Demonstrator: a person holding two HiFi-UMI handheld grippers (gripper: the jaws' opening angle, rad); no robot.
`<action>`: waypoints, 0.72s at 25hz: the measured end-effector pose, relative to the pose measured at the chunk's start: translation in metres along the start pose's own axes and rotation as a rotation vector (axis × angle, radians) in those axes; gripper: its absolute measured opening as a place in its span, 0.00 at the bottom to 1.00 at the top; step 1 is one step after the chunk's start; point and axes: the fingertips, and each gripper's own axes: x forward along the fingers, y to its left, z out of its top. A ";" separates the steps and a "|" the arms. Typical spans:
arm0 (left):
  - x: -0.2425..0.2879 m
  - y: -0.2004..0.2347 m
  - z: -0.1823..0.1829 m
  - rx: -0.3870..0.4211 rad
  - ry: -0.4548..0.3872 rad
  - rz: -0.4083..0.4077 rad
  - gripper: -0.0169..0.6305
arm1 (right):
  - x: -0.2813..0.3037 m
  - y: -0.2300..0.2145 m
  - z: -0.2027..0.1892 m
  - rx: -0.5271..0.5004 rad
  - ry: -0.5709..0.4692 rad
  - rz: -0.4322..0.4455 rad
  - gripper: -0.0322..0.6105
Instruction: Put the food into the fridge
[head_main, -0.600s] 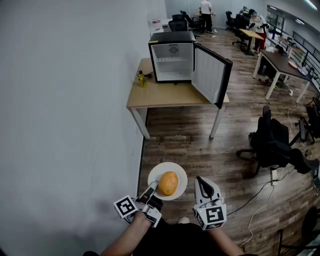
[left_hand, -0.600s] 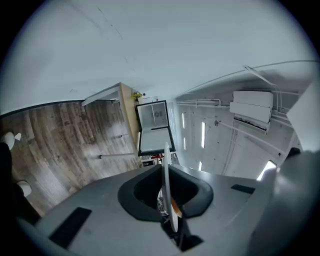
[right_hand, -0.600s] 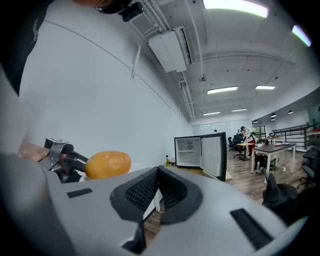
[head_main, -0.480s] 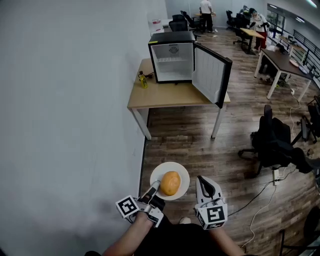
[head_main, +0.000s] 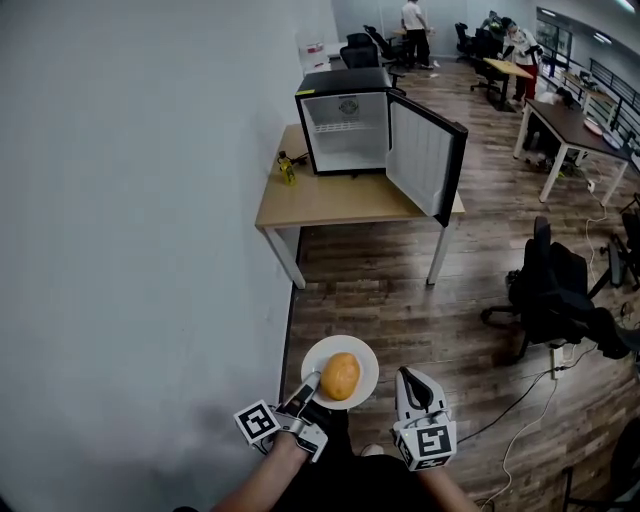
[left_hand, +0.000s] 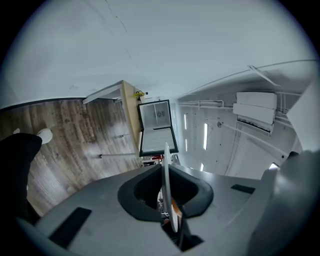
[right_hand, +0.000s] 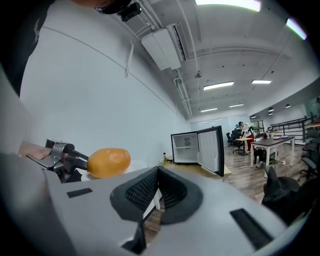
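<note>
An orange-brown bun (head_main: 340, 376) lies on a round white plate (head_main: 362, 355) held low in front of me over the wood floor. My left gripper (head_main: 311, 382) is shut on the plate's near-left rim. In the left gripper view the plate (left_hand: 166, 170) stands edge-on between the jaws. My right gripper (head_main: 405, 378) hovers just right of the plate, shut and empty. The right gripper view shows the bun (right_hand: 108, 162) to its left. Ahead, a small black fridge (head_main: 345, 120) stands on a wooden table (head_main: 340, 200), its door (head_main: 428, 155) swung open to the right and its inside white.
A small yellow bottle (head_main: 287, 167) stands on the table left of the fridge. A white wall (head_main: 130, 230) runs along the left. Black office chairs (head_main: 550, 290) and a floor cable sit to the right. Desks (head_main: 565, 125) and people (head_main: 413, 20) are far back.
The view has crept forward toward the table. Both grippers and the plate with the bun sit a little lower in the head view. The grips are unchanged.
</note>
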 end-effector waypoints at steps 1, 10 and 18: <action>0.006 0.001 0.003 -0.002 0.004 0.003 0.07 | 0.006 -0.001 0.001 -0.003 0.002 0.002 0.14; 0.090 0.021 0.057 -0.008 0.046 0.000 0.07 | 0.082 -0.041 -0.001 -0.012 0.045 -0.041 0.14; 0.189 0.022 0.123 -0.025 0.058 -0.047 0.07 | 0.193 -0.100 0.048 -0.056 0.021 -0.065 0.14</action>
